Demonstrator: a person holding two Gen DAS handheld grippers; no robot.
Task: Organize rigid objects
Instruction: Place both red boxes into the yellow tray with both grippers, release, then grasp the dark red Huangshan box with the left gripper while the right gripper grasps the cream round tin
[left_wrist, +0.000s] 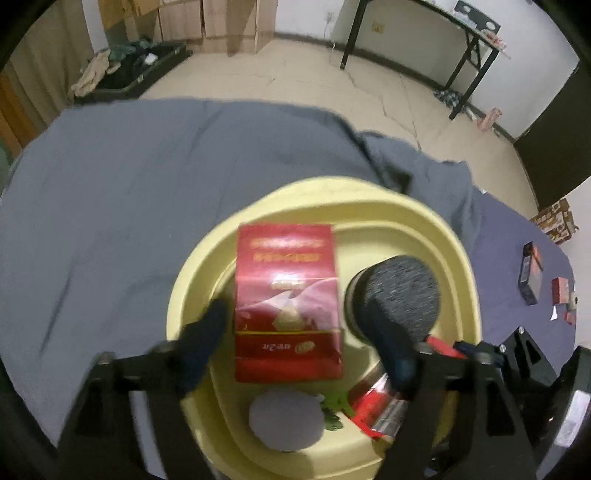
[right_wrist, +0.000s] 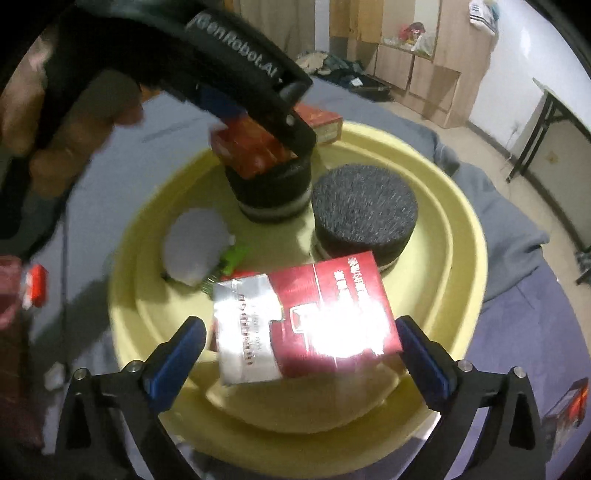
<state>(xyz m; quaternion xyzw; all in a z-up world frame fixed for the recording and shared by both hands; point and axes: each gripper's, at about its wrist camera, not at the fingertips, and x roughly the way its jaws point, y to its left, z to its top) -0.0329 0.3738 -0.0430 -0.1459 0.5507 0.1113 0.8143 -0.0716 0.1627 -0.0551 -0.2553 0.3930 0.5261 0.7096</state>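
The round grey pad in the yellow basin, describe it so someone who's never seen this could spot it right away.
Find the yellow basin on the blue-grey cloth. Inside it, toward the far side, two dark round pucks stand side by side. The grey pad is the one with its speckled grey top uncovered; the other puck has a red box on it.

1. A bed covered in a grey-blue sheet (left_wrist: 140, 192) is carrying everything
2. A yellow basin (left_wrist: 458, 258) is sitting on it
3. Small dark and red boxes (left_wrist: 532, 273) are lying apart near its edge
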